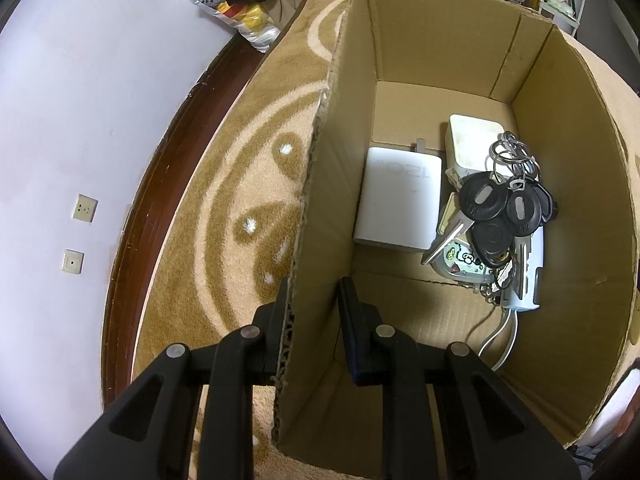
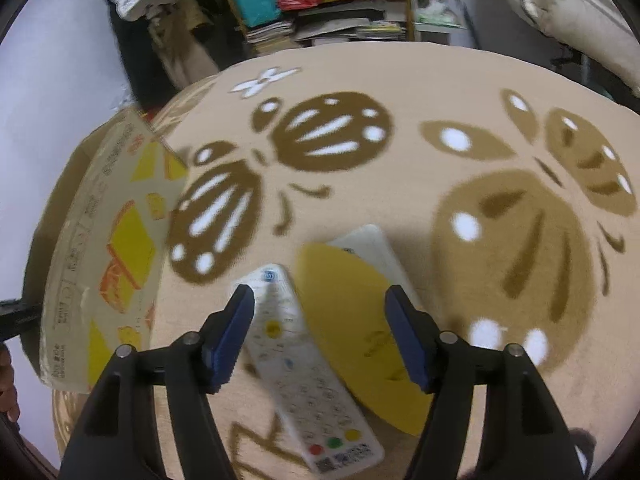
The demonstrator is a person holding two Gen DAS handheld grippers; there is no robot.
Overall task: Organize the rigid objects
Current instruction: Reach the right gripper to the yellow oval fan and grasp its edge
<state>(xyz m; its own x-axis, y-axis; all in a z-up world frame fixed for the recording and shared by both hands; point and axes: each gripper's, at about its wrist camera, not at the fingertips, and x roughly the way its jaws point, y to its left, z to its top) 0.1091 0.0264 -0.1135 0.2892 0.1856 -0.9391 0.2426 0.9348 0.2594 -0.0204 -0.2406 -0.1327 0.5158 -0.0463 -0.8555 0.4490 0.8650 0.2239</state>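
Note:
My left gripper (image 1: 314,300) straddles the near-left wall of an open cardboard box (image 1: 320,184), one finger outside and one inside with a gap to the wall. In the box lie a white charger (image 1: 400,200), a cream white block (image 1: 474,144), a bunch of black keys (image 1: 500,208) and a white cable piece (image 1: 528,284). My right gripper (image 2: 320,316) is open above a white remote control (image 2: 304,368) and a yellow oval piece (image 2: 352,328) that covers a second white device (image 2: 372,244) on the carpet. The box's printed outside (image 2: 108,248) shows at left.
A beige carpet with brown butterfly pattern (image 2: 460,92) covers the floor. A white wall with two sockets (image 1: 84,208) and a dark wooden strip (image 1: 160,184) lie left. Shelves with books and clutter (image 2: 320,8) stand at the back, bedding (image 2: 568,12) at right.

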